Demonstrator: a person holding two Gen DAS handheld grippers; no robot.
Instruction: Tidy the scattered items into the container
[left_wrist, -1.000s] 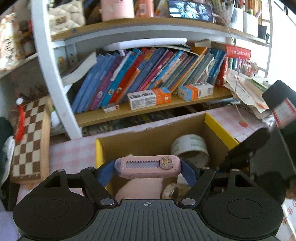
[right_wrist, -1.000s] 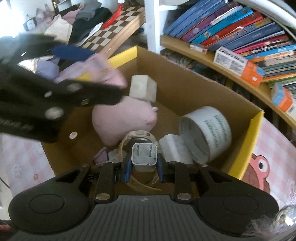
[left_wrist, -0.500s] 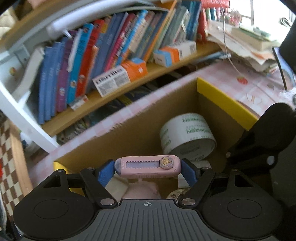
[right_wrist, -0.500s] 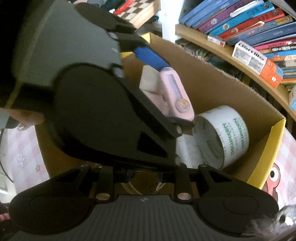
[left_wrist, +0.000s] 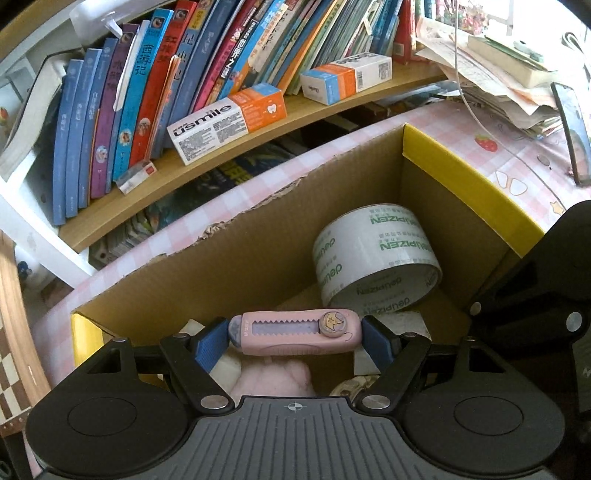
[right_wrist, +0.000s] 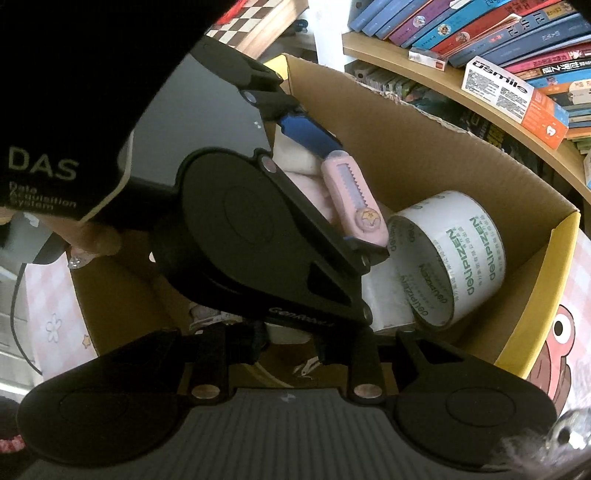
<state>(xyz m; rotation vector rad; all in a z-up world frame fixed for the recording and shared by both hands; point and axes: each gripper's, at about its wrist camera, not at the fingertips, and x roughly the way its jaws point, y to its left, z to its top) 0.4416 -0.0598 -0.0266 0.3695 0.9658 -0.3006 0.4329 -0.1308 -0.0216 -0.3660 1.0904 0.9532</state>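
Pink cutter hovering over the box, one release from done

Left of the tape roll (left_wrist: 376, 258), the left tongs (left_wrist: 295, 334) are clenching the pink utility knife (left_wrist: 295, 332) endwise above the cardboard box (left_wrist: 461, 177); dropped from here, it risks bouncing off the roll. Just right of them, the right tongs (right_wrist: 286, 345) are sitting nearly closed inside the box, their hold hidden, crowding and possibly bumping the left pair.

A wooden bookshelf (left_wrist: 258, 133) packed with leaning books (left_wrist: 155, 85) stands behind a pink checked tablecloth (left_wrist: 517, 155), daylight at right
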